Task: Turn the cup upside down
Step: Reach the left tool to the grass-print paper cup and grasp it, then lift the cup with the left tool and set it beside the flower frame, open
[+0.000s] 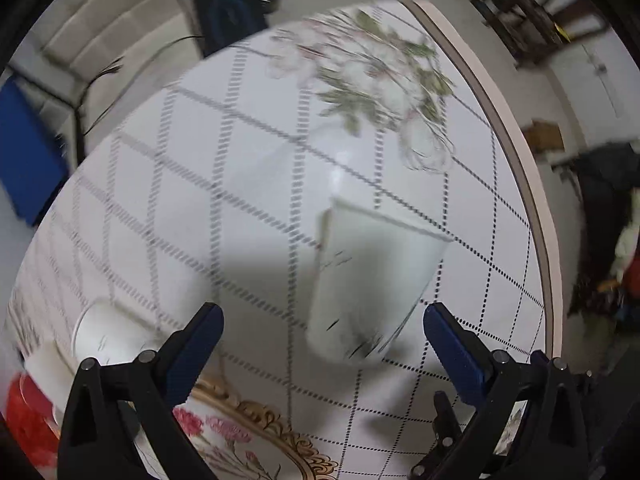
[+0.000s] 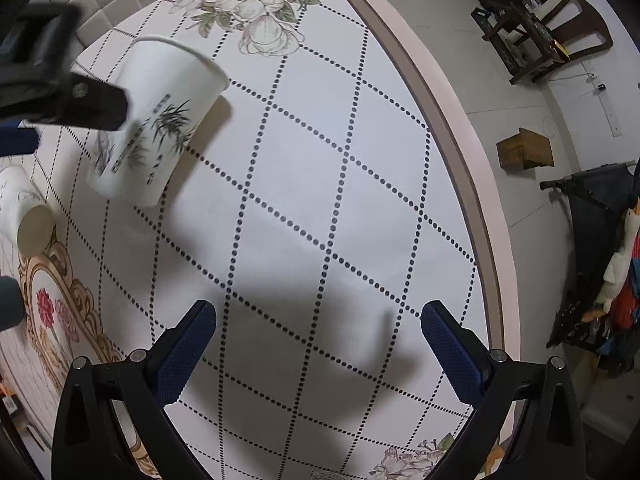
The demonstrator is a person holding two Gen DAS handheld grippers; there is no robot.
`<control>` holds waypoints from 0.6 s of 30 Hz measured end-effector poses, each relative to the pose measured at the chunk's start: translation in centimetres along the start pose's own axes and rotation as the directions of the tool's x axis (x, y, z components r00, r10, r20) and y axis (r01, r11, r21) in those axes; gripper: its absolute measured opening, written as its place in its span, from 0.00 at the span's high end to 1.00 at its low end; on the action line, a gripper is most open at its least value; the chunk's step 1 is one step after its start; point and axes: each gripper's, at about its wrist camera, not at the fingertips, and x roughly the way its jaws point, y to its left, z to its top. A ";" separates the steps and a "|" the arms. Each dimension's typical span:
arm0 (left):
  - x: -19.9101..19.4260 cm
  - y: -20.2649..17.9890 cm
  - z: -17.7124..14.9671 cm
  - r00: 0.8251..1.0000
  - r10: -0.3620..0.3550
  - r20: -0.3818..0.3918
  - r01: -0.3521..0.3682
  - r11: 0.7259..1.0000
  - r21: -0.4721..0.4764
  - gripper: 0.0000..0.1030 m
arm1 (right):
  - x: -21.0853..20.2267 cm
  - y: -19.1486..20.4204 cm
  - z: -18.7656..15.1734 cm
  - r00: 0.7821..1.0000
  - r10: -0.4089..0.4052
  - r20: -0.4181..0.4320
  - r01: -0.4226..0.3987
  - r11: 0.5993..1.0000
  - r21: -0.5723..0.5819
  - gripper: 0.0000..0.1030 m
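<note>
**Reaching for a tilted cup with the left fingers spread wide**

Lying ahead of the left gripper, the white paper cup is sitting on the patterned worktop, a little to the right of the middle line between the two blue fingers. In the left wrist view the picture is blurred, so I cannot tell surely if the cup is touching the worktop or is just above it. Its long axis is leaning: the wide rim is pointing away and to the right, and the narrow base is coming toward the camera, near the gap of the fingers.

The right wrist view is showing the same cup far at the upper left, with its bamboo drawing, and the dark body of the left gripper is covering part of its wall. The left fingers are spread apart and are grasping nothing; the cup is not yet between them. The right gripper is also released and is holding nothing, well apart from the cup.

So the left hand is clearly the nearer one. In my judgement the coming move is depending on this: the fingers should close across the cup's wall, at a right angle to its leaning axis, before any turning.

A second cup is lying on its side at the left, near a red object.
</note>
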 end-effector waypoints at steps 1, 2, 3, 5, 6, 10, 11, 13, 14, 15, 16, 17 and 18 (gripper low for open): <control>0.6 -0.6 0.4 1.000 0.003 -0.017 -0.003 1.000 0.026 0.01 | 0.1 0.0 0.2 1.000 0.000 -0.004 0.000 1.000 0.003 0.00; 1.1 -1.0 0.6 1.000 0.007 -0.029 -0.006 0.999 0.045 0.01 | 0.1 -0.1 0.4 1.000 -0.001 -0.006 0.001 1.000 0.005 0.00; 1.7 -1.6 0.9 0.999 0.013 -0.042 -0.010 0.998 0.067 0.01 | 0.2 -0.2 0.6 1.000 0.000 -0.008 0.000 1.000 0.006 0.00; 2.5 -2.6 1.2 0.998 0.022 -0.057 -0.016 0.994 0.104 0.02 | 0.3 -0.2 0.9 1.000 -0.004 -0.011 0.004 1.000 0.006 0.00; 3.0 -3.1 1.4 0.998 0.034 -0.060 -0.026 0.992 0.120 0.02 | 0.3 -0.2 1.0 1.000 -0.004 -0.013 0.004 1.000 0.007 0.00; 4.2 -4.2 1.9 0.995 0.062 -0.075 -0.050 0.987 0.151 0.29 | 0.5 -0.5 1.4 1.000 -0.006 -0.019 0.006 1.000 0.012 0.00; 4.4 -4.3 1.9 0.995 0.066 -0.078 -0.053 0.987 0.154 0.34 | 0.5 -0.6 1.5 1.000 -0.005 -0.021 0.005 1.000 0.014 0.00; 4.7 -4.5 2.0 0.995 0.077 -0.063 -0.067 0.986 0.153 0.39 | 0.5 -0.9 1.6 1.000 -0.001 -0.020 0.001 1.000 0.018 0.00; 4.7 -4.6 2.0 0.995 0.078 -0.059 -0.068 0.986 0.150 0.40 | 0.7 -1.2 1.9 1.000 0.001 -0.018 0.000 1.000 0.019 0.00; 4.7 -4.7 2.0 0.995 0.077 -0.056 -0.068 0.987 0.145 0.40 | 0.6 -1.3 1.9 1.000 0.001 -0.018 -0.001 1.000 0.018 0.00; 4.7 -4.7 2.1 0.996 0.077 -0.051 -0.070 0.988 0.138 0.40 | 0.7 -1.4 2.1 1.000 0.002 -0.018 -0.002 1.000 0.019 0.00; 4.8 -4.7 2.0 0.996 0.079 -0.046 -0.073 0.989 0.131 0.40 | 0.7 -1.5 2.1 1.000 0.003 -0.016 -0.003 1.000 0.019 0.00; 4.6 -4.8 2.2 0.996 0.080 -0.045 -0.074 0.989 0.124 0.40 | 0.7 -1.7 2.1 1.000 0.003 -0.015 -0.002 1.000 0.019 0.00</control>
